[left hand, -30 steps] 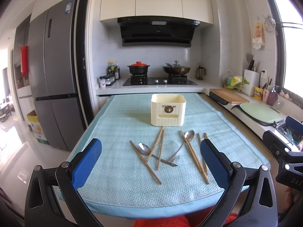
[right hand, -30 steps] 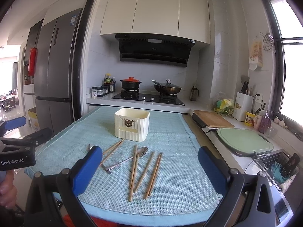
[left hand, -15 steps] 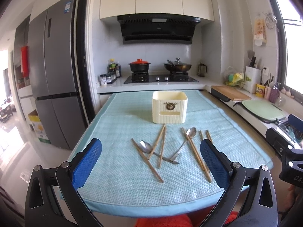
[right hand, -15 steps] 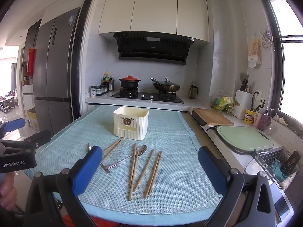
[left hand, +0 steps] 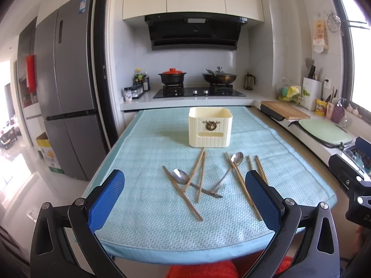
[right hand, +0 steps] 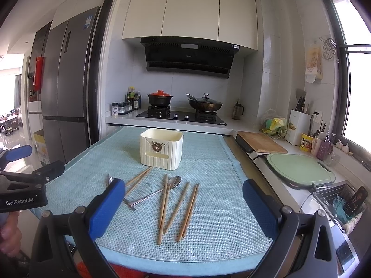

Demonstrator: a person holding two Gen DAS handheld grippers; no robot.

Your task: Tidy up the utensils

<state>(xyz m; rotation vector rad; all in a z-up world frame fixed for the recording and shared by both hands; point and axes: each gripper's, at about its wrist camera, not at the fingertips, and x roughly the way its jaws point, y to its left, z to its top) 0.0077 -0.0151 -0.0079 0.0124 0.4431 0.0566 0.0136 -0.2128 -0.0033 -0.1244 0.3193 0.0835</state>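
Note:
A cream utensil holder (left hand: 210,127) (right hand: 161,148) stands upright on the light blue mat (left hand: 148,153) (right hand: 208,213). In front of it lie several wooden chopsticks (left hand: 182,196) (right hand: 163,207) and two metal spoons (left hand: 183,178) (right hand: 160,191), scattered and crossing each other. My left gripper (left hand: 184,205) hangs open over the mat's near edge, nothing between its blue pads (left hand: 105,200). My right gripper (right hand: 184,208) is open too, over the near edge, and holds nothing. Each gripper shows at the side of the other's view.
Behind the mat is a counter with a hob, a red-lidded pot (left hand: 172,76) and a wok (left hand: 219,77). A wooden board (right hand: 260,141) and a green board (right hand: 299,168) lie on the right counter. A grey fridge (left hand: 65,106) stands left. A person's hand (right hand: 9,231) holds the left gripper.
Both grippers have drifted slightly; the holder and utensils sit a little lower in the left view than before. Nothing on the mat has moved, and both grippers stay open.

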